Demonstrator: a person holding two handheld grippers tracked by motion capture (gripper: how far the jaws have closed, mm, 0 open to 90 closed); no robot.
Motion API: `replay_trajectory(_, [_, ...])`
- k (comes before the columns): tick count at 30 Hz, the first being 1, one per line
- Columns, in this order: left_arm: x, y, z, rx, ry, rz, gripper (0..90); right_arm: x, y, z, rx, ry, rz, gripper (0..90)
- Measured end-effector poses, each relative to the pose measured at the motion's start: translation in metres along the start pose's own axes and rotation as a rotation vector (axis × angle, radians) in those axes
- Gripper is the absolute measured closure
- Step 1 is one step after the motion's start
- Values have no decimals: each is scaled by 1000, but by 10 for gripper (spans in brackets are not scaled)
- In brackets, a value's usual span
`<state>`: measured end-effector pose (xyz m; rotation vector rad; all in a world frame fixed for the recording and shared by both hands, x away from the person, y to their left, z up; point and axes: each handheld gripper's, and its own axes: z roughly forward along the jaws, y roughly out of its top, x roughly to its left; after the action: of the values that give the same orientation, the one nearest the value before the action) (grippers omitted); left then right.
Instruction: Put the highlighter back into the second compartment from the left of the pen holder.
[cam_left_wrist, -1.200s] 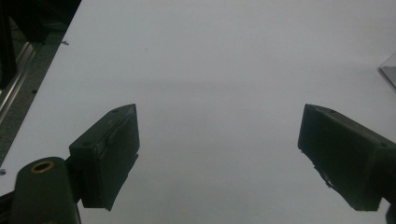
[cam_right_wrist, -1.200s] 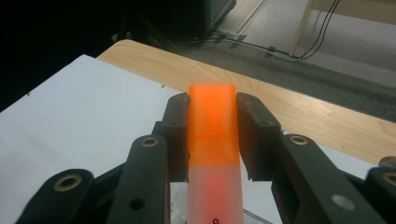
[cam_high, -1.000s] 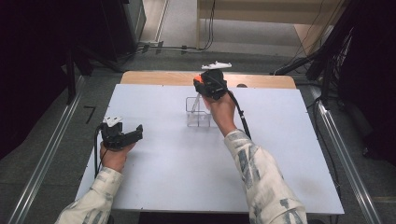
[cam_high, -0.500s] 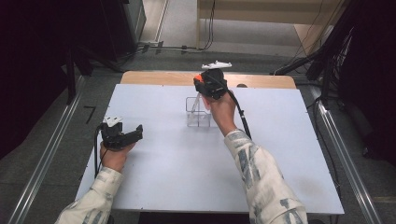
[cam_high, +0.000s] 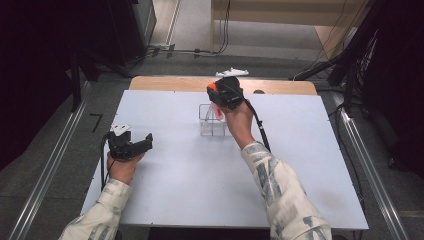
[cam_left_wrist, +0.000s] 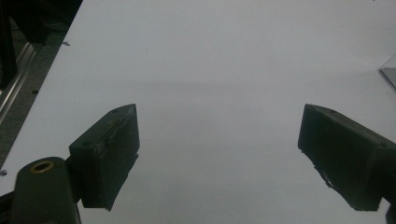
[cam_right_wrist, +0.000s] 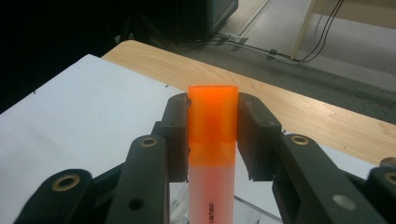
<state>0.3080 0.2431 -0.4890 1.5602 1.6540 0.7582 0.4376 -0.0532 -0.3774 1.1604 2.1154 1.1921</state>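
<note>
White worktop (cam_high: 175, 200) on a wood base, grey floor, cables beyond. Orange marker (cam_right_wrist: 212, 140), translucent body, capped, sits upright over the clear box (cam_high: 212, 121). My right tongs (cam_right_wrist: 213, 119) clamp its cap; my left tongs (cam_left_wrist: 217, 154) gape, nothing between.

Dim, even overhead light; dark surroundings, soft focus, faint shadows.
</note>
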Motion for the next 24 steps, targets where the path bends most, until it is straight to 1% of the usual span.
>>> replay_trajectory(3, [0,0,0,-1,-1,2,130,0,-4,-3,1,-1,-4,640])
replay_trajectory(5, [0,0,0,-2,0,0,130,-1,-7,-4,2,5,1,640])
replay_trajectory(10, [0,0,0,1,1,4,130,-1,-19,-7,13,18,-6,639])
replay_trajectory(15, [-1,0,0,1,-1,6,130,-2,-30,-4,42,19,-6,637])
replay_trajectory(21, [0,0,0,4,0,6,130,-5,-42,-1,61,21,0,635])
replay_trajectory(24, [-1,0,0,2,0,6,130,-6,-47,0,71,26,3,613])
